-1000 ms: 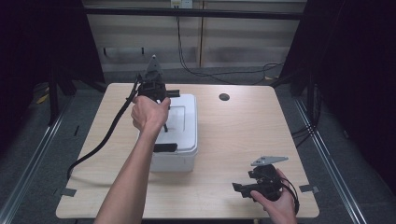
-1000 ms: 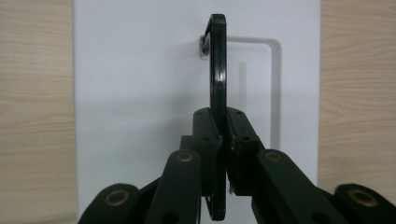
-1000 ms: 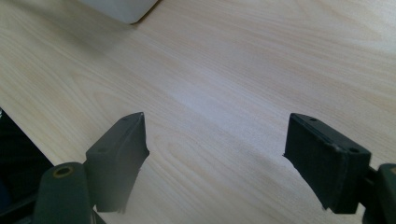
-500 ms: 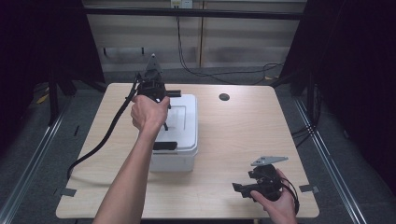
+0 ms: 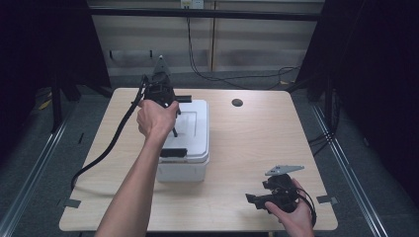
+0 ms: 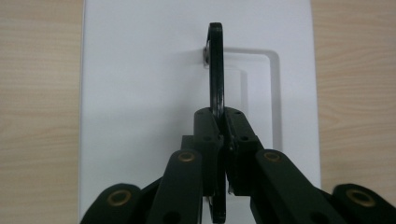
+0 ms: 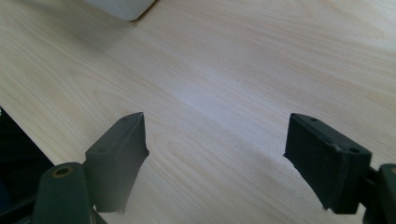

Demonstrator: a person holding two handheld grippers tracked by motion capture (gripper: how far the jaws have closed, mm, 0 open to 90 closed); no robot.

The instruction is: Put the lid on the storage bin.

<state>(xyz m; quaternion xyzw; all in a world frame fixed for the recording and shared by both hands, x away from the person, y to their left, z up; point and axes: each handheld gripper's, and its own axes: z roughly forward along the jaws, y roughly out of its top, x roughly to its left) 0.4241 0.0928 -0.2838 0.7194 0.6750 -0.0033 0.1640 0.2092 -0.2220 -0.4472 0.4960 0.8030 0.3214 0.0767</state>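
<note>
Handle (image 6: 215, 70), a thin black bar, stands up on edge from the lid of the white box (image 5: 190, 133) and runs straight away from the left gripper (image 6: 219, 123) in the left gripper view, its far end pinned at a small metal pivot beside a shallow rectangular recess in the lid. The near part of the bar sits right between the 2 black jaws, which are pressed together on it from either side, so the left gripper is clamped on the handle. In the high view the left hand (image 5: 155, 118) holds that gripper above the far-left part of the box, pointing down at the lid, with its black cable (image 5: 106, 153) trailing off toward the table's left edge. A black latch (image 5: 173, 152) shows at the near edge of the lid.

The box rests on the wooden table (image 5: 247, 143), left of centre. The right gripper (image 5: 252, 199) lies well apart from it near the table's front right edge, held low in the right hand (image 5: 291, 212). In the right gripper view its 2 jaws stand wide apart over bare wood with nothing between them, a corner of the white box just visible at the top
</note>
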